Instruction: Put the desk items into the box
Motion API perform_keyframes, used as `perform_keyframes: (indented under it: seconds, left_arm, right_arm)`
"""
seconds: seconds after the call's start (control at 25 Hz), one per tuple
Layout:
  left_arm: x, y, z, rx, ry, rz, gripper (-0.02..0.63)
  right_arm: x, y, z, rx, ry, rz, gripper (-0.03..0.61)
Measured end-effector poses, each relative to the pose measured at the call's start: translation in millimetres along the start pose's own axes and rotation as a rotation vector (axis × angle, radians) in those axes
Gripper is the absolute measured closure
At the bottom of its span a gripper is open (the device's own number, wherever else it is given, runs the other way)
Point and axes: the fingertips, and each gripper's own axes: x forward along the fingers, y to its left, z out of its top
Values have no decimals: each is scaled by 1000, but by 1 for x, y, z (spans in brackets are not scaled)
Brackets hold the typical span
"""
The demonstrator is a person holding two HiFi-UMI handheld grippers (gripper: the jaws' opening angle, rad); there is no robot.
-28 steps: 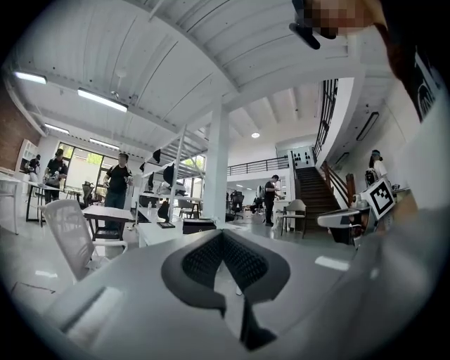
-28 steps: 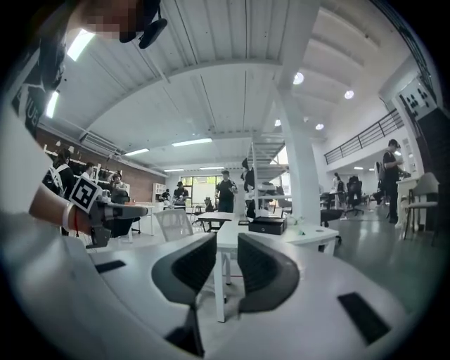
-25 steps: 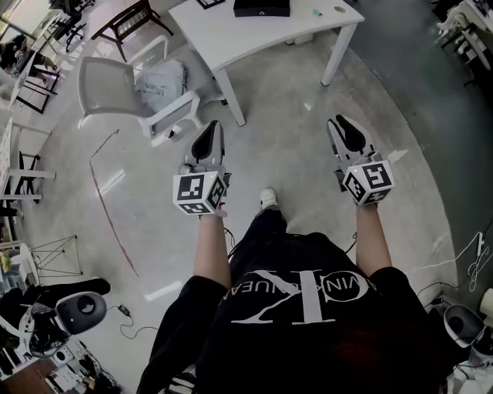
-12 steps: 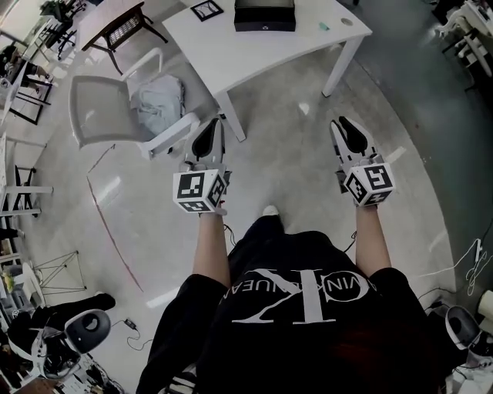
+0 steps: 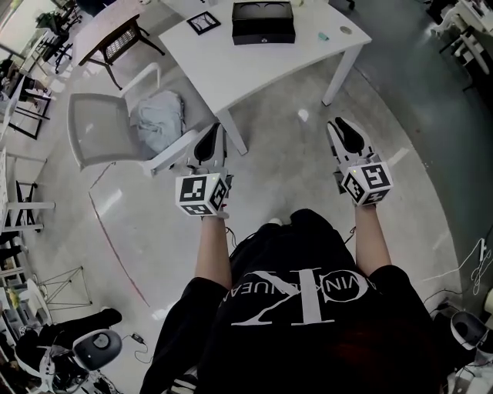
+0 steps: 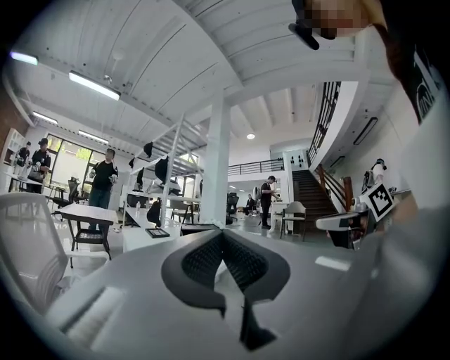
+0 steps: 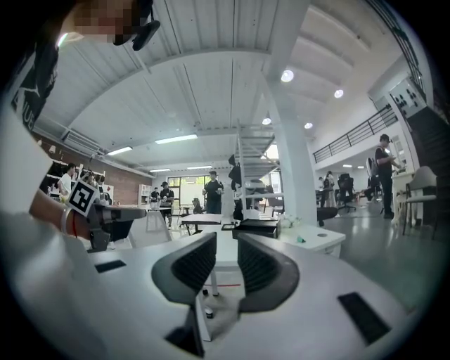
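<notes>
Two grippers are held out over the floor, both well short of the table (image 5: 231, 65) and neither touching any desk item. The left gripper (image 5: 215, 127) has its two jaws pressed together at the tips, with nothing between them; the left gripper view confirms tip contact. The right gripper (image 5: 338, 121) has its two jaws standing slightly apart, leaving one narrow gap that contains nothing; the right gripper view shows the floor and a table leg through that gap. One black box (image 5: 263, 21) stands on the far part of the white table, open side up; its contents cannot be determined. Three loose items lie on the tabletop outside the box: one flat black-framed square card (image 5: 203, 21) to the left of the box, one small teal item (image 5: 323, 35) to the right of the box, and one small round disc (image 5: 344, 31) just beyond the teal item, near the table corner. Two table legs are visible. One white chair (image 5: 100, 131) stands to the left of the table, beside the nearer leg, with one grey cloth bundle (image 5: 158, 119) on its seat. One dark wooden table (image 5: 115, 35) stands further left.
</notes>
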Motion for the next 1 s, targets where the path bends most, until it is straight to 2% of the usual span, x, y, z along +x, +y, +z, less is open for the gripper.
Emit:
perform_keyframes:
  seconds: [0.32,0.72,1.0]
  left_arm:
    - [22,-2,2,-7,-3,-2,603]
    - [84,26,3,0,-10,29,604]
    - [139,45,4,7,11,34,603]
  right_arm:
    - [18,-20,4,3,-1,10,522]
    - [96,-53,12,-20,-13,79,522]
    - [151,-86,8,-9,14,100,522]
